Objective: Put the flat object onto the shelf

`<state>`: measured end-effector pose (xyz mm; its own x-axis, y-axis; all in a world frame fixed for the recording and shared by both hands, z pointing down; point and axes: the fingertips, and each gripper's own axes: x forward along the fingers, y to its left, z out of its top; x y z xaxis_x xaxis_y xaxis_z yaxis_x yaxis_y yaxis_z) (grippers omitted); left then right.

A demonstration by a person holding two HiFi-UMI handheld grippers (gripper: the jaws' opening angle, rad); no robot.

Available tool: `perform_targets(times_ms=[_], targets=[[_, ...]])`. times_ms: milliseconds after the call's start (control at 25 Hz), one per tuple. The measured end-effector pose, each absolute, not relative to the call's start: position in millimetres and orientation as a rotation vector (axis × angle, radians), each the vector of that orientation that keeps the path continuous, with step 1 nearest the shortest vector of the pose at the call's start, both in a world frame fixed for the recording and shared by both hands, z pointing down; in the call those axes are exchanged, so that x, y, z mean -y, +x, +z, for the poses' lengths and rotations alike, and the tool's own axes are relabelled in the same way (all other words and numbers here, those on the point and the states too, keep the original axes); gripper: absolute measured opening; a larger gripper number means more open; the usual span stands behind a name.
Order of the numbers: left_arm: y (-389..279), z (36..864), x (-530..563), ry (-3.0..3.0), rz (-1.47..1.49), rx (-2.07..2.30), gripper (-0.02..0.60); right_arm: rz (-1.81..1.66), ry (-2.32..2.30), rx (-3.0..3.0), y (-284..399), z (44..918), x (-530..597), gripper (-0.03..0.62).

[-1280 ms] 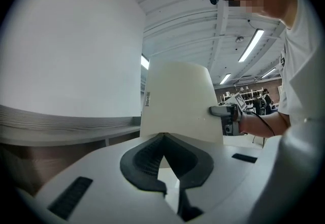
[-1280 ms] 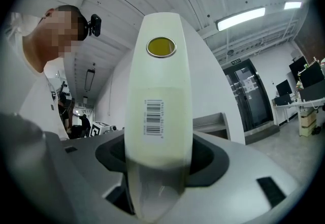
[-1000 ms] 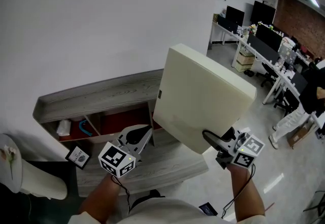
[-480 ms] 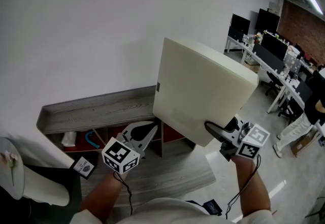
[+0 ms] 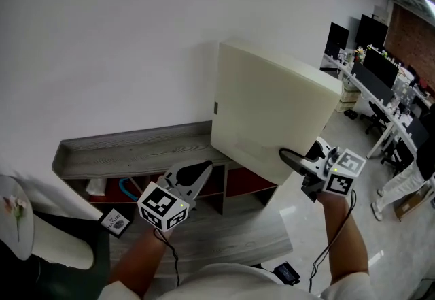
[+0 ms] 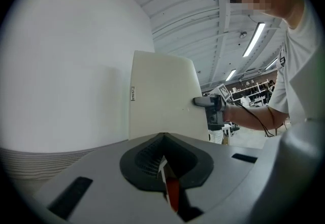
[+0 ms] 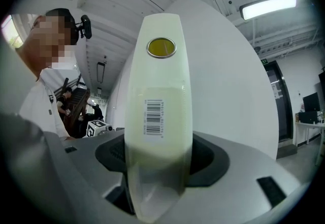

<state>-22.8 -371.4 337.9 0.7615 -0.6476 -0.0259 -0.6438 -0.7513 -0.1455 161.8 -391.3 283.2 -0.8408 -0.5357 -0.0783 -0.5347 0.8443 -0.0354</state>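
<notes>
Nearest, at lower left, the left gripper (image 5: pixel 192 177): jaws pressed together with nothing between them, pointing toward the wall. At lower right, the right gripper (image 5: pixel 292 158): jaws spread wide and clamped on the bottom edge of a thick cream panel (image 5: pixel 272 105). Panel held up in the air, standing on edge and leaning slightly, its lower left corner in front of the right end of a grey wooden shelf (image 5: pixel 129 151). Barcode sticker (image 7: pixel 153 116) and round yellow dot (image 7: pixel 161 47) on the panel's narrow edge. Under the shelf's top board, open red-backed compartments (image 5: pixel 243 182). Behind everything, a plain white wall (image 5: pixel 136 33). Far right, office desks (image 5: pixel 367 91) with dark monitors (image 5: pixel 372 25).
</notes>
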Motion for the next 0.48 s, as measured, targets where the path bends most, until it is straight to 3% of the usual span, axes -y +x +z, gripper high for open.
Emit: perform_targets(times_ms=[480], targets=[[-1.3, 342.3, 408.1, -2.777, -0.046, -1.196, 0.012, -0.023, -0.592, -3.048, 173.0, 287.2, 453.6, 0.291]])
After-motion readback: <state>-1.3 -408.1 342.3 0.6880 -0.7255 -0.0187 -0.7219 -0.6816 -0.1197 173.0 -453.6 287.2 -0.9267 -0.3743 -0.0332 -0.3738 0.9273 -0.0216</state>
